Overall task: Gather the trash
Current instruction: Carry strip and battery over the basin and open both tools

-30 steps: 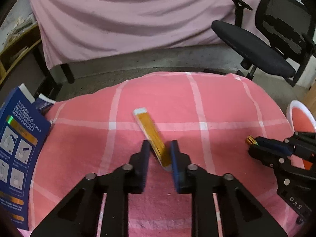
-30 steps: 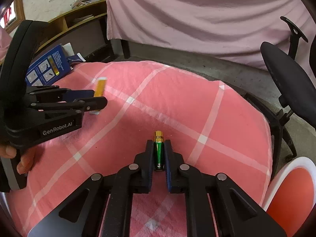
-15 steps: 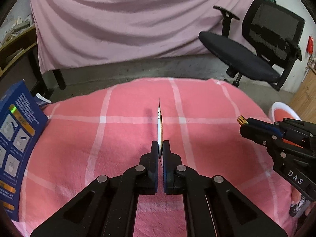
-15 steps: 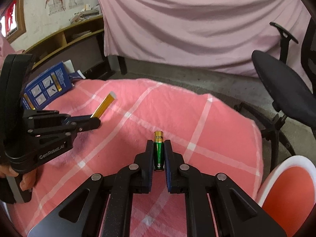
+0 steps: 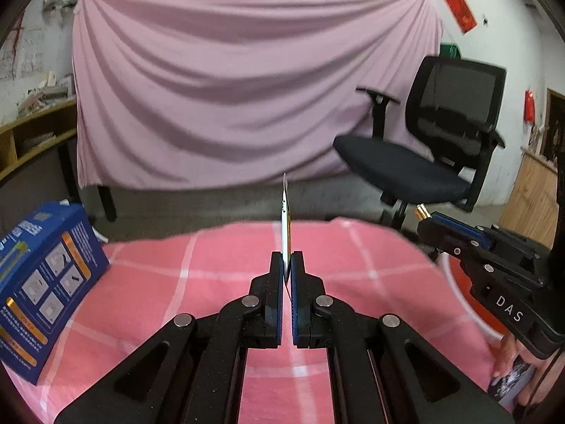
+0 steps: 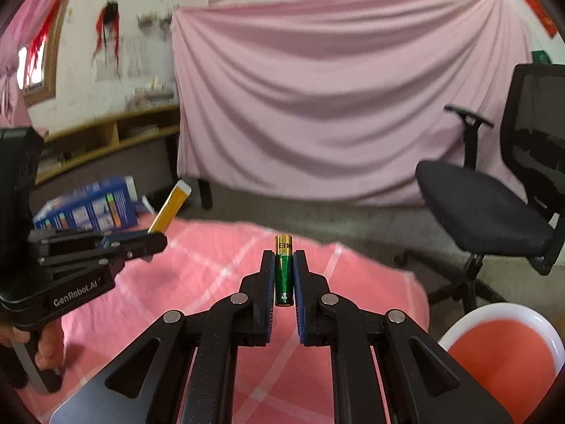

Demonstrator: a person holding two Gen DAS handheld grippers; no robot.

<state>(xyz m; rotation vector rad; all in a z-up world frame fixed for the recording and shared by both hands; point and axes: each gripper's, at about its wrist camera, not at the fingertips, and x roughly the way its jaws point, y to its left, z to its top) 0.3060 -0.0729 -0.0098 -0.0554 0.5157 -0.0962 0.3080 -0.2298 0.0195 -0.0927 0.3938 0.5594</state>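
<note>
The left hand-held gripper [image 5: 287, 265] is closed on a thin flat yellow strip [image 5: 286, 222]. In the left wrist view the strip is seen edge-on, so it looks like a narrow vertical line that stands up from between the two fingers. In the right wrist view the same strip [image 6: 169, 210] shows its wide face: it is orange-yellow with a white end on top, and it leans a little to the right above the fingertips of the left hand-held gripper [image 6: 155, 240]. The strip is held in the air above the pink checked cloth [image 5: 219, 282] and does not touch it.

The right hand-held gripper [image 6: 284, 265] is closed on a small battery [image 6: 283, 272]. The battery has a green body and a gold end with dark print, and the gold end points forward, past the fingertips. It sits lengthwise between the two blue-lined fingers, also above the cloth. In the left wrist view only the gold tip of the battery [image 5: 422, 211] shows at the front of the right hand-held gripper [image 5: 429, 224].

A blue box [image 5: 39, 286] with small pictures on it stands at the left edge of the cloth. A round white bin with a red inside [image 6: 501, 353] is low at the right side. A black office chair [image 5: 423, 148] stands behind, before a pink curtain [image 5: 247, 88].
</note>
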